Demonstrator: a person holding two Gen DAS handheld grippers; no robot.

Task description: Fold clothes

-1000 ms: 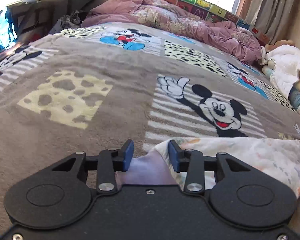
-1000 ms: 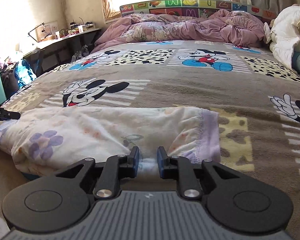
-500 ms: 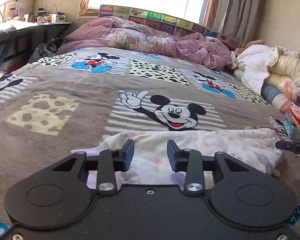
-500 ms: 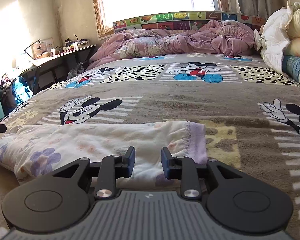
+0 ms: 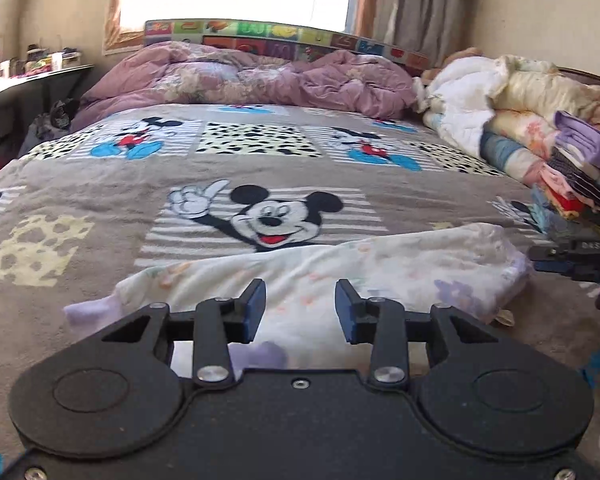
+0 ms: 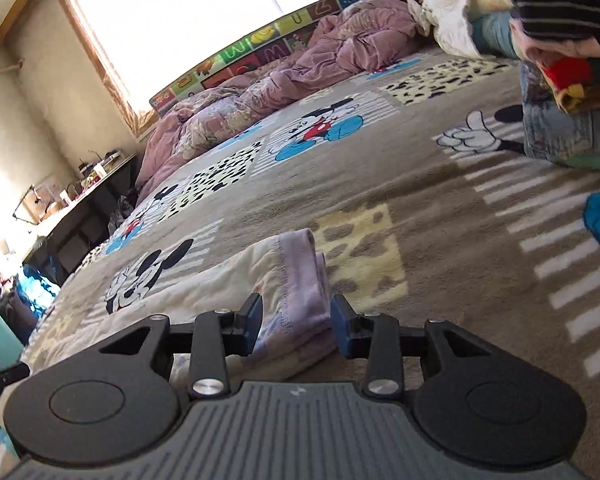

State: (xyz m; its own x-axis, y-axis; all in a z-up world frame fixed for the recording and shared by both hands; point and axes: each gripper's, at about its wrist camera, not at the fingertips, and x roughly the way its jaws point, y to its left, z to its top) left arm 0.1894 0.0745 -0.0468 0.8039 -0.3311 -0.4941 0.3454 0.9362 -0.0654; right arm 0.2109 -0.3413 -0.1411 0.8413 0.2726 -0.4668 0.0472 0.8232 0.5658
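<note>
A: What has changed in the last second?

B: My right gripper (image 6: pixel 295 322) was nearly closed over the near edge of the garment (image 5: pixel 340 276); now its jaws are opening. The lilac hem (image 6: pixel 300 280) lies between the blue pads, but neither pad presses on it. This gripper has also rolled, so the bed (image 6: pixel 440 184) now tilts in its view.

A: And the left?

B: My left gripper (image 5: pixel 301 312) has its jaws apart, opening slightly. The cloth lies beneath and beyond them, not clamped. It has swung along the garment's near edge, from the lilac end to about mid-length.

A: Where is the garment?

B: Flat on the bed's cartoon blanket (image 5: pixel 100 184), a long pale floral band. In the left view it runs from 9 o'clock to 3 o'clock, just ahead of the jaws. Its lilac end (image 5: pixel 88 310) sits at 9 o'clock there. In the right view the hem is at 12 o'clock, directly ahead.

A: What does this mean for the fold?

B: I judge that one fold has been laid and released, since both grippers are free of the cloth. The band is still long, so a further fold end to end seems due. A stack of folded clothes (image 5: pixel 580 176) at 2 o'clock in the left view is the likely destination.
</note>
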